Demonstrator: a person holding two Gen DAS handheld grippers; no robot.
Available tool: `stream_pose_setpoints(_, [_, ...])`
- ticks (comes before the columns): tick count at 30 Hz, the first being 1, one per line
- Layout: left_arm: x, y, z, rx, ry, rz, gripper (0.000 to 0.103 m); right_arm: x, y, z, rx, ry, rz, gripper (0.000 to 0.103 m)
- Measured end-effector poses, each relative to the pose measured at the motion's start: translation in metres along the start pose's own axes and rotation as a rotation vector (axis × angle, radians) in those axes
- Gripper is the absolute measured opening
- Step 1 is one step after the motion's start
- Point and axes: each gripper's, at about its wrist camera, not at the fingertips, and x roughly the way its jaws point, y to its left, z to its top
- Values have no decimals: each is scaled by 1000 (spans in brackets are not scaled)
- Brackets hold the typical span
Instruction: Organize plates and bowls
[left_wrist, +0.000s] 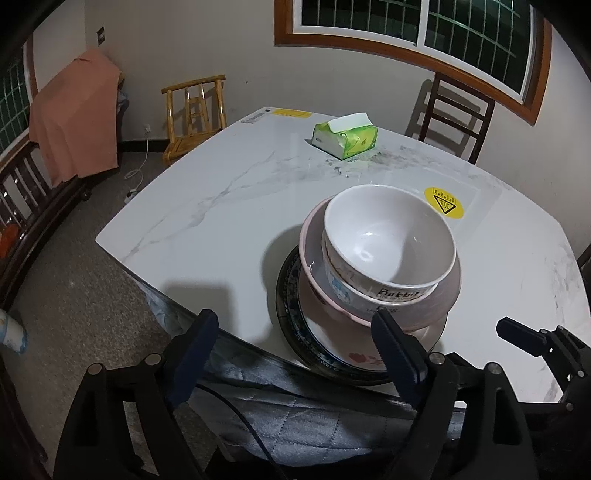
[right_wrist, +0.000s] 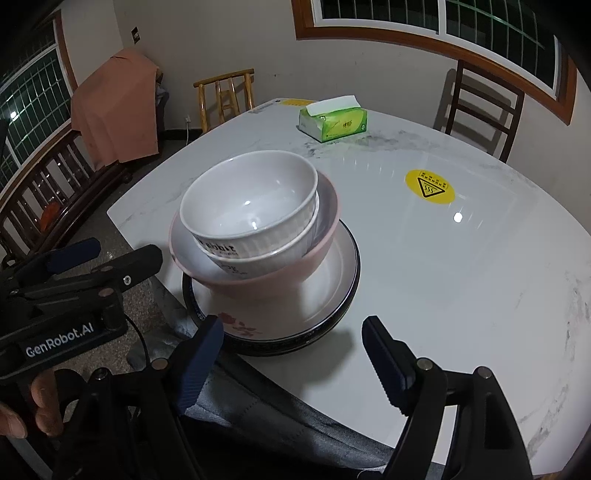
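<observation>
The white marble table (left_wrist: 221, 206) carries a stack near its front edge: a dark-rimmed plate (right_wrist: 347, 266) at the bottom, a pink bowl (right_wrist: 258, 280) on it, and white bowls (right_wrist: 251, 206) nested inside that, the top one tilted. Beyond the stack lie a green tissue pack (left_wrist: 345, 138) and, closer, a round yellow sticker (right_wrist: 429, 186). The left gripper (left_wrist: 299, 354) and right gripper (right_wrist: 295, 358) hover at the stack's near side, both spread wide, gripping nothing.
</observation>
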Motion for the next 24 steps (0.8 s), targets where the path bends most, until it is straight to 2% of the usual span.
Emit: stream_pose_setpoints(24, [7, -9, -3, 38, 0, 38, 84, 15, 3, -4, -10, 46, 5, 80])
